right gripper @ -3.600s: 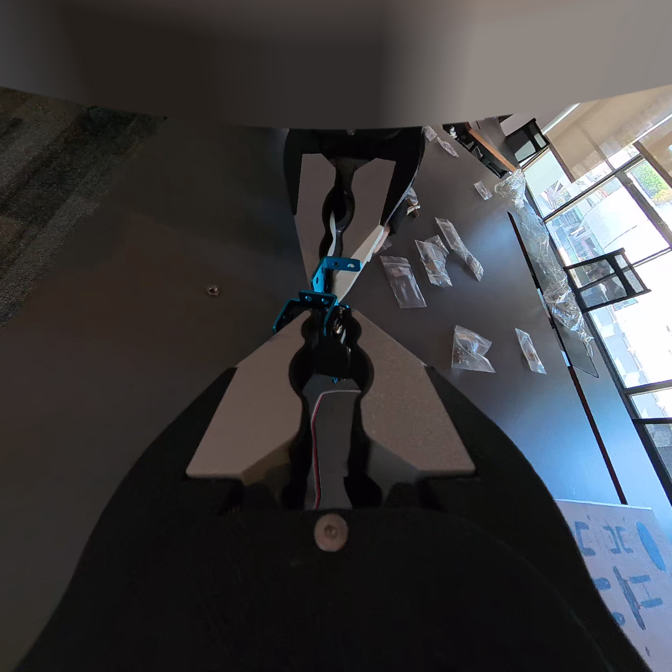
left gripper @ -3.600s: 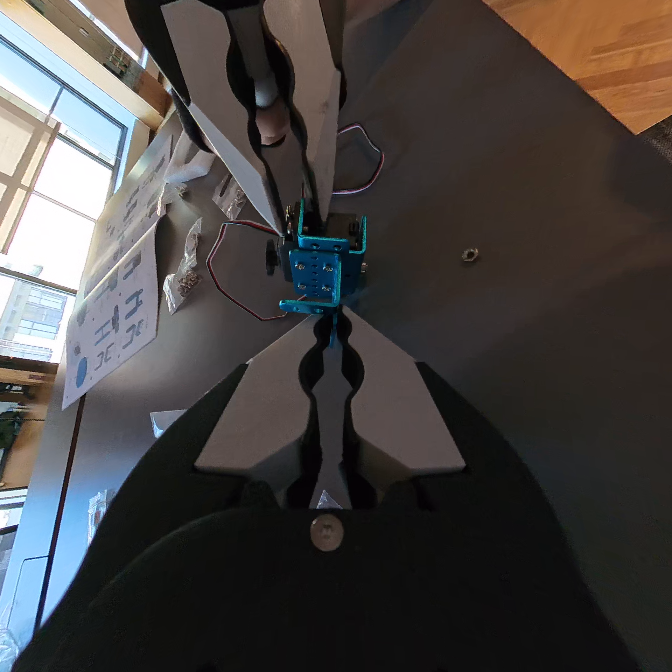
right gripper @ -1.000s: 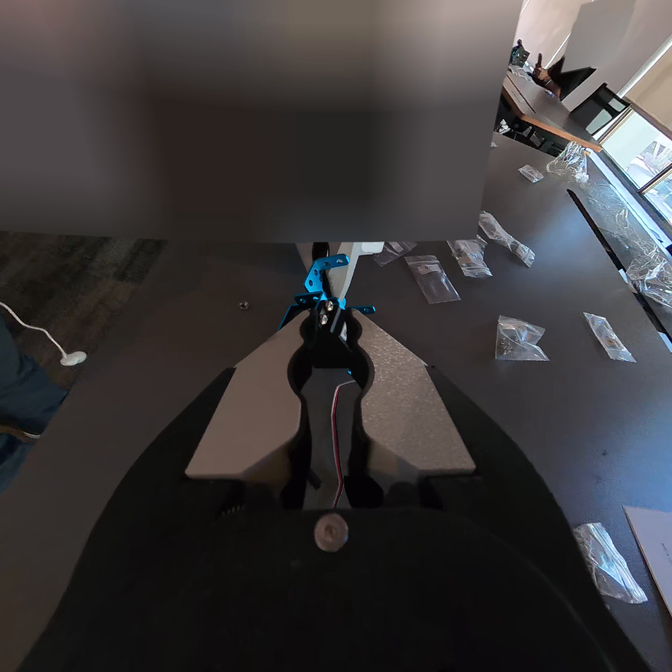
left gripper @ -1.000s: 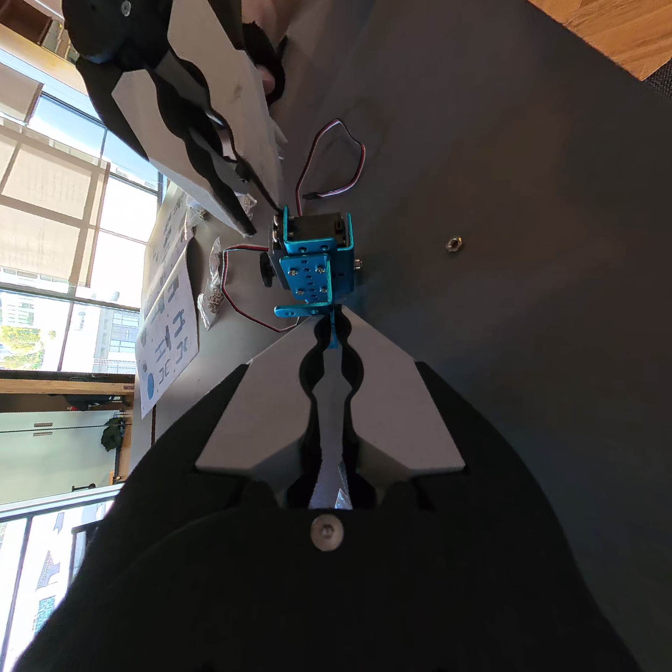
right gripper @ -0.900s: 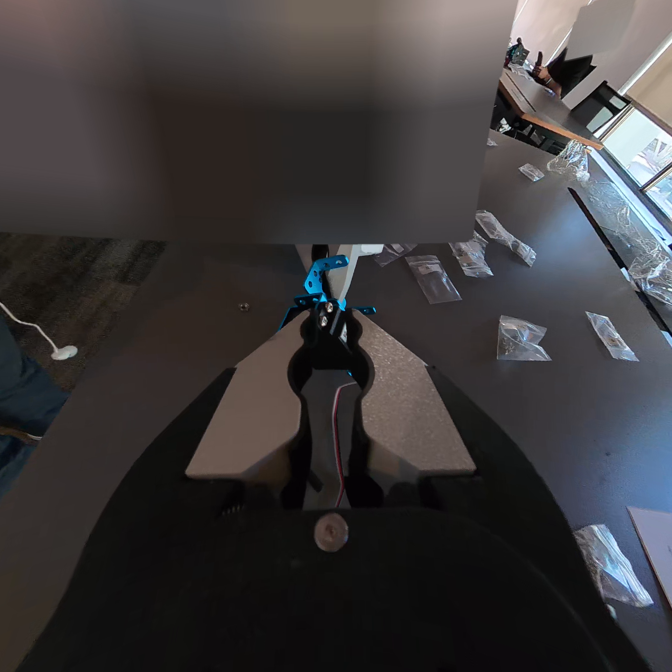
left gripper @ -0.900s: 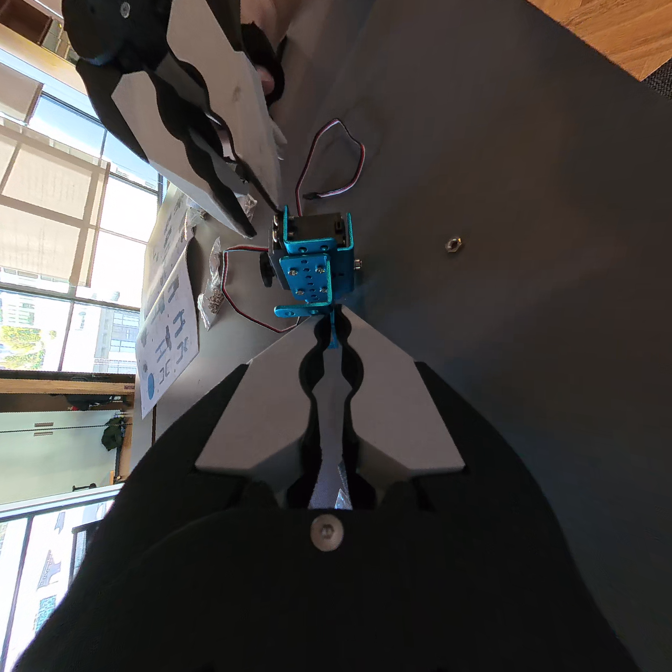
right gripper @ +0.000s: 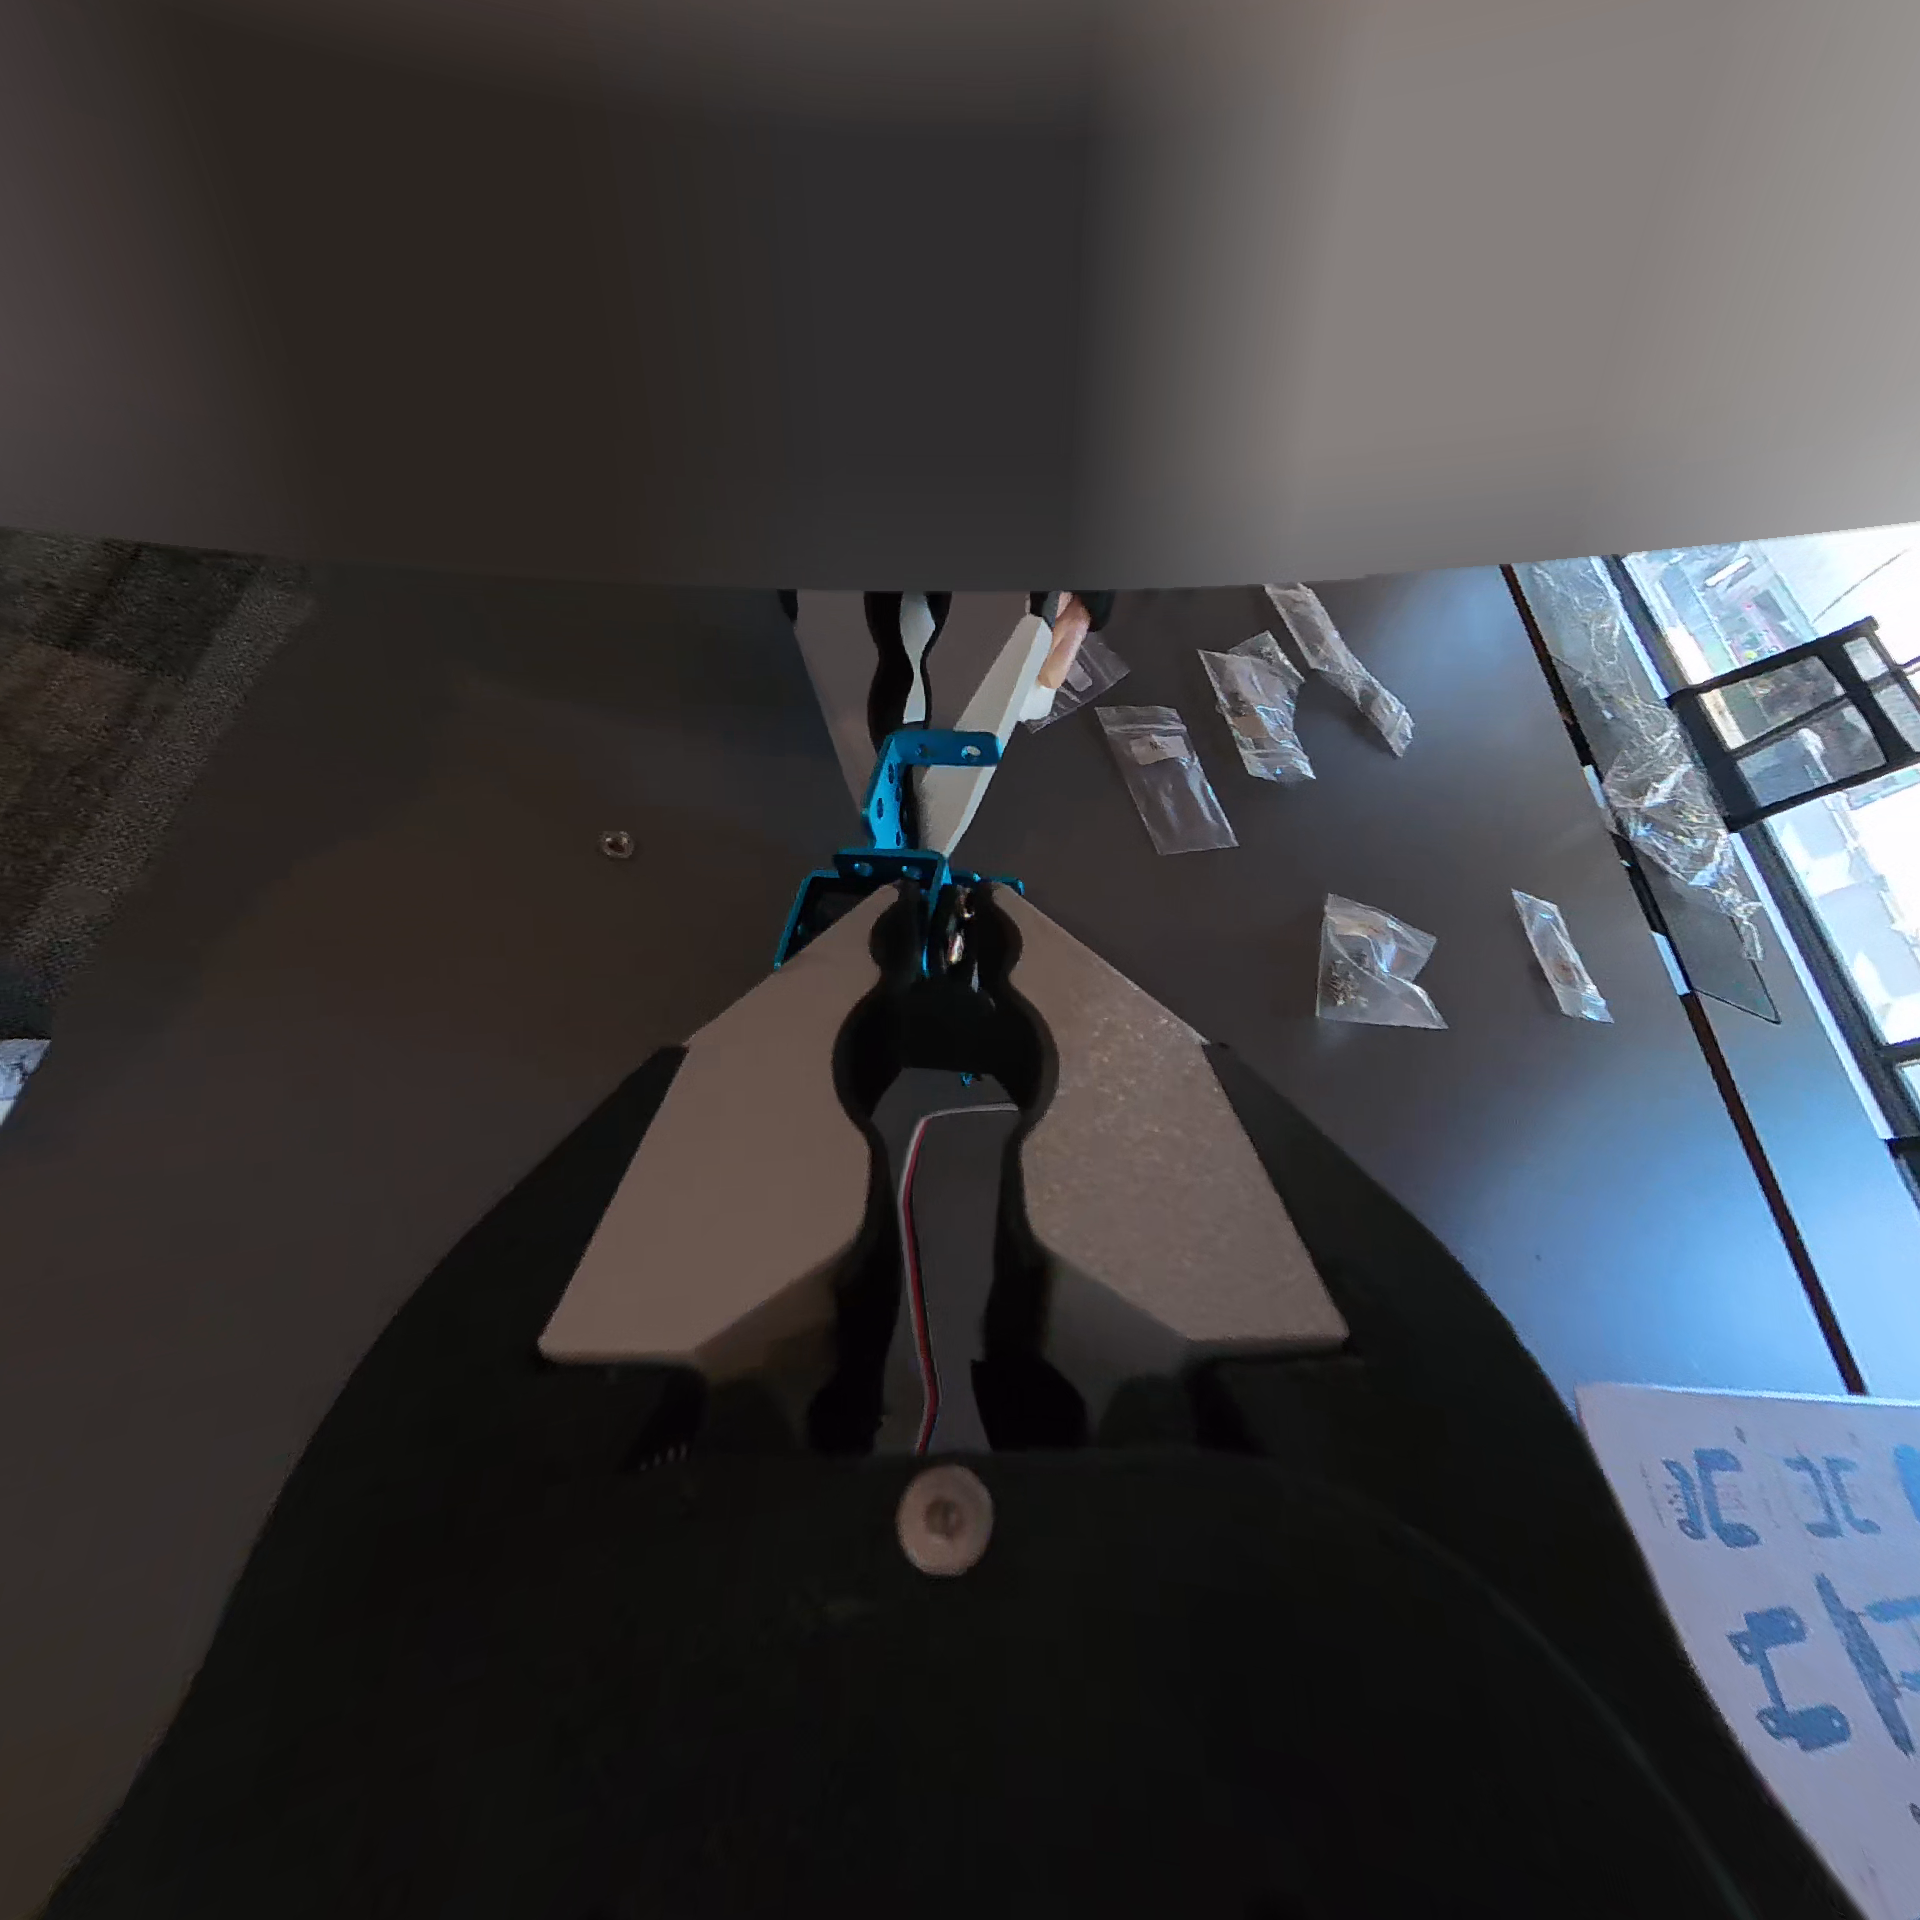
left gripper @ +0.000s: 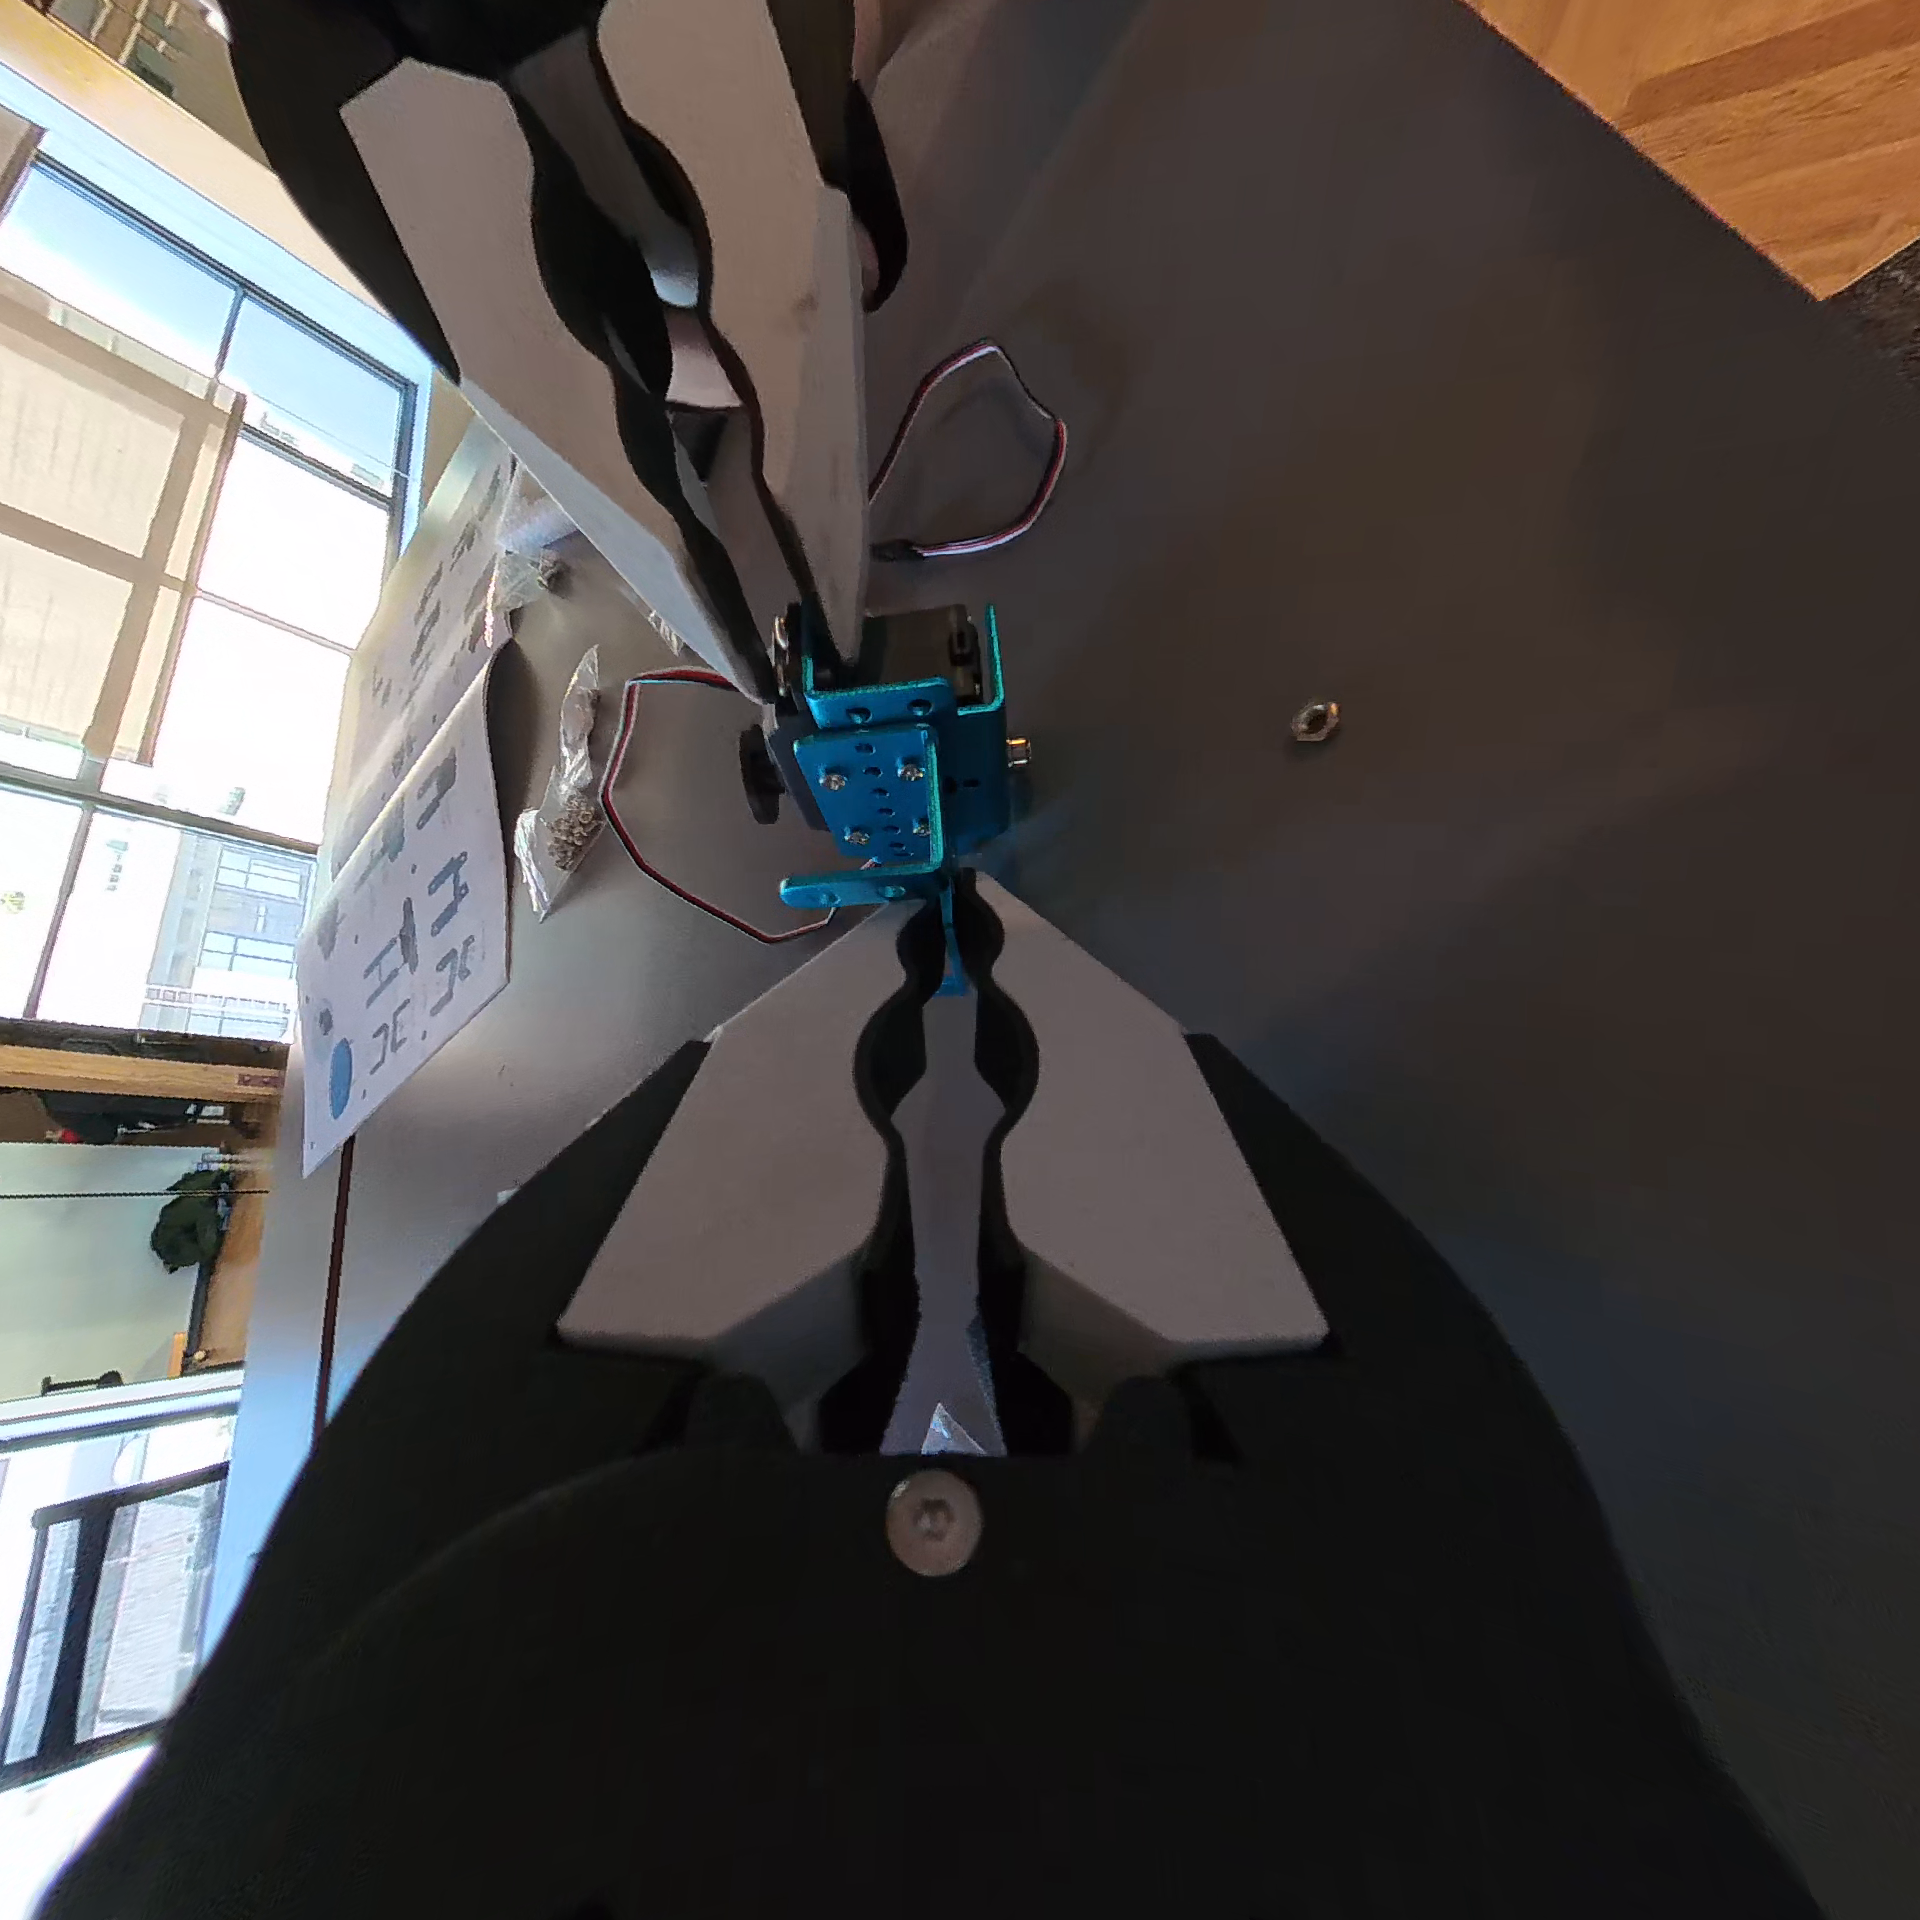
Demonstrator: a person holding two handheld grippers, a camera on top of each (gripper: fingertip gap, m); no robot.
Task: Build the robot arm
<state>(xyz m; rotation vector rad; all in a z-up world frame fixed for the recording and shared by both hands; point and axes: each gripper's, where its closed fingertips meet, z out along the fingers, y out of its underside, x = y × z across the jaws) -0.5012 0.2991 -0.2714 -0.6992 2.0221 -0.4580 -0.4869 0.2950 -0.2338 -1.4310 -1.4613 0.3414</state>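
The left gripper (left gripper: 948, 935) is clamped on a tab of the blue metal bracket (left gripper: 883, 795) above the dark table (left gripper: 1455, 935). The right gripper (right gripper: 940, 935) is closed on the black servo (left gripper: 914, 649) mounted in it — red-white-black wire (right gripper: 925, 1278) trailing between its fingers. A loose nut (left gripper: 1312, 717) and a bag of screws (left gripper: 566, 821) lie nearby.

Dark desk (left gripper: 1455, 1039) under me. Loose nut (left gripper: 1313, 718) sits well apart to one side. Printed sheet (left gripper: 416, 935) lies near the window (left gripper: 156, 623), small clear bags (right gripper: 1377, 961) scattered beside it.
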